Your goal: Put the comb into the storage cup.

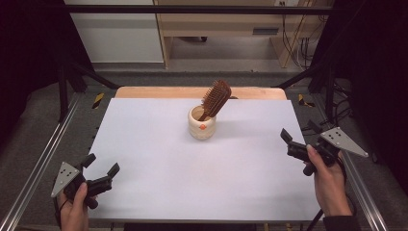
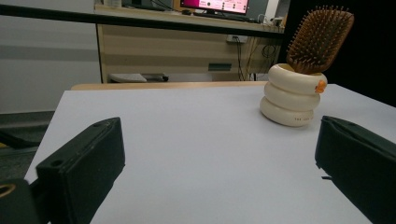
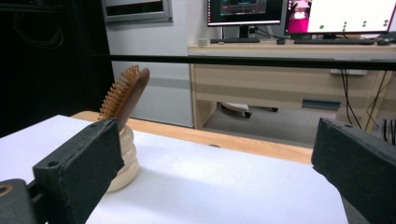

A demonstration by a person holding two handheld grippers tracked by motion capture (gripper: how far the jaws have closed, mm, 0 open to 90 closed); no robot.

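High view: one wooden hairbrush [image 1: 215,98] stands handle-down and leaning in one cream ringed holder [image 1: 201,124], which sits toward the far edge of the table [image 1: 159,163], about midway between its left and right edges. The left gripper [image 1: 101,169] hangs near the near left corner and the right gripper [image 1: 285,139] over the right edge, each held in one hand, both well apart from the holder. Both have their jaws spread wide with nothing between them. As I judge it, the work stands at the approach, with neither tool yet reaching for the brush. The next move would call for one gripper to travel in, line its jaws across the brush head or upper handle, close, then lift without tipping the holder.
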